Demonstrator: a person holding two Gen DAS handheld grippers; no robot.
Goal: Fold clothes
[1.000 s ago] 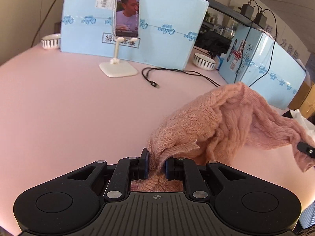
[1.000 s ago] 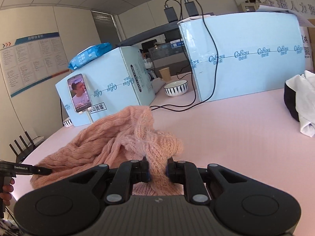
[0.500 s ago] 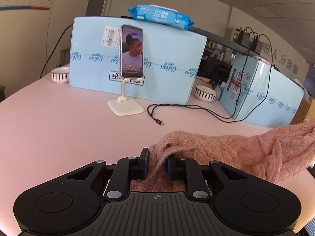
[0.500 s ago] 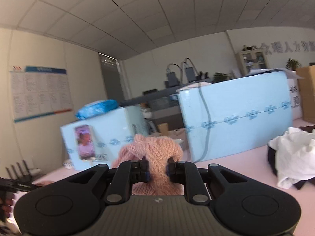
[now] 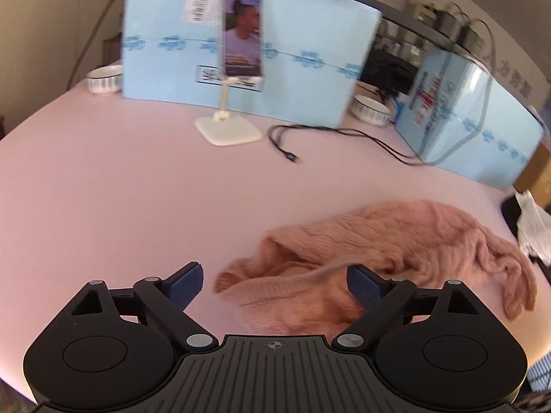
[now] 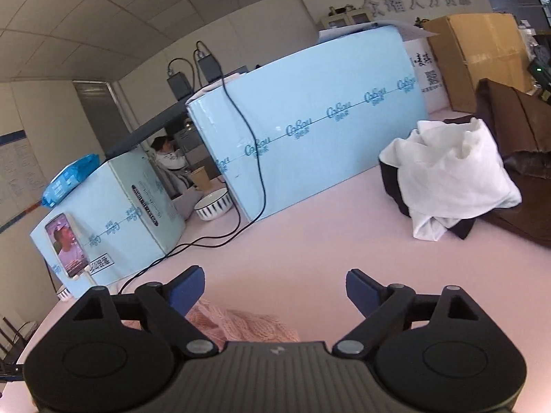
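Note:
A fuzzy pink knitted sweater (image 5: 396,244) lies crumpled on the pink table (image 5: 120,189), spread to the right in the left wrist view. My left gripper (image 5: 273,277) hangs over its near edge with jaws opening wide; the knit lies loose between them, untouched by the pads. In the right wrist view only a strip of the sweater (image 6: 241,323) shows, low under the body of the tool. My right gripper (image 6: 273,282) is also opening, its jaws wide apart with bare table between them.
A phone on a white stand (image 5: 229,130) and a black cable (image 5: 292,148) sit behind the sweater. Light blue boxes (image 6: 310,130) wall the far side, with striped bowls (image 6: 211,203) beside them. A heap of white and dark clothes (image 6: 447,179) lies at the right.
Both grippers were shut on the sweater and held it up; now both have let go with jaws wide, and the sweater has dropped flat onto the table. The right view has swung downward and rolled.

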